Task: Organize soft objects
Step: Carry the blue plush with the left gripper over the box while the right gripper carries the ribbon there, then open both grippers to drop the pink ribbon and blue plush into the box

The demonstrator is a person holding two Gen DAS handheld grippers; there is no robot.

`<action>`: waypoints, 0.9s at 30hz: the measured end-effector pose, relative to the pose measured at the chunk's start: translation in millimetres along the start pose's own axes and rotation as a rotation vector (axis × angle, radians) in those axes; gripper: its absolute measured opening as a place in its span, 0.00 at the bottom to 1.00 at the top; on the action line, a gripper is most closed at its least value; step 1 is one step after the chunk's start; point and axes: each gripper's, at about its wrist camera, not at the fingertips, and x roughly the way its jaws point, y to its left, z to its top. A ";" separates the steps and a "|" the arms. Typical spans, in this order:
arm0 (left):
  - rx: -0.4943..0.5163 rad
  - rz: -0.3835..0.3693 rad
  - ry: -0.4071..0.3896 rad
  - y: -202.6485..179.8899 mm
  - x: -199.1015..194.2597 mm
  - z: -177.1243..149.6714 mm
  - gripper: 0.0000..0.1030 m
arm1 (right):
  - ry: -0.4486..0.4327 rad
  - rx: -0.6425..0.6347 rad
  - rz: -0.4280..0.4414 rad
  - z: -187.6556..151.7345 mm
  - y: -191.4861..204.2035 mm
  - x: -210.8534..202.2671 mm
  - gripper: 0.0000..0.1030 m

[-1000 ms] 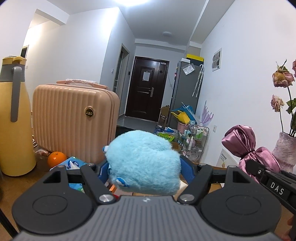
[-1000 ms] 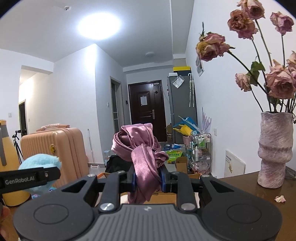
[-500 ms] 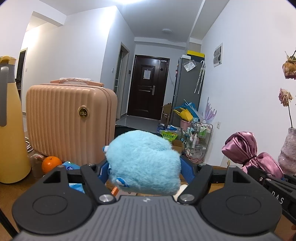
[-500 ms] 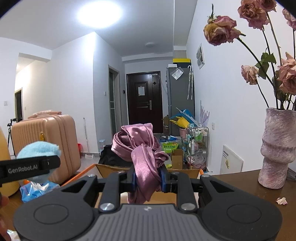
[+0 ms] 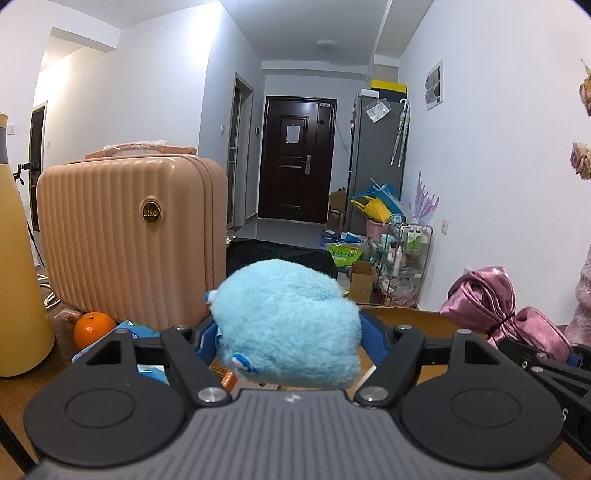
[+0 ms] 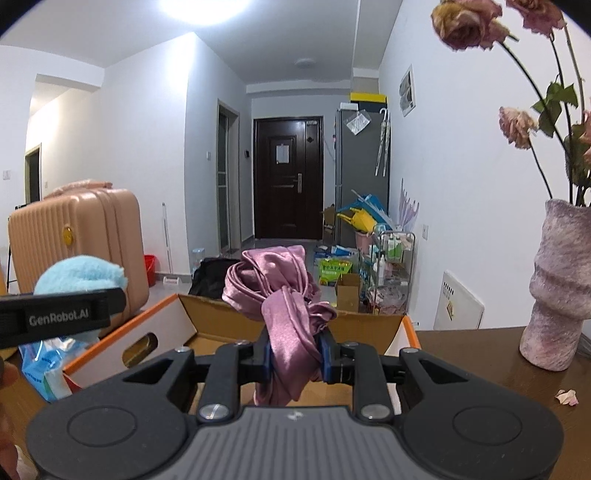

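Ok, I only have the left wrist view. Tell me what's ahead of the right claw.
Observer: An open cardboard box, directly in front of the right claw.
Operator: Say how that claw holds the cloth.
Observer: Shut on the cloth low down; the knot bulges above the jaws.
Operator: Name what's right of the box.
Observer: A vase of wilted roses, with a fallen petal beside it.

A blown-out ceiling light (image 6: 205, 7) at the top of the right wrist view floods the white walls with cool, even brightness, both fisheye frames bend strongly and darken to black at the corners, the dark door (image 5: 297, 158) shows soft glare, and focus stays sharp throughout.
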 end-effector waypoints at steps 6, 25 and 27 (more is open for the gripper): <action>0.020 0.014 0.034 -1.2 16.9 -6.0 0.73 | 0.029 0.002 0.004 -9.5 -0.4 12.0 0.22; 0.040 0.035 0.064 1.7 33.7 -21.2 0.77 | 0.057 0.009 -0.013 -18.5 -2.8 23.5 0.35; 0.034 0.039 0.055 1.7 31.7 -21.0 0.84 | 0.050 0.018 -0.029 -18.7 -4.2 22.8 0.43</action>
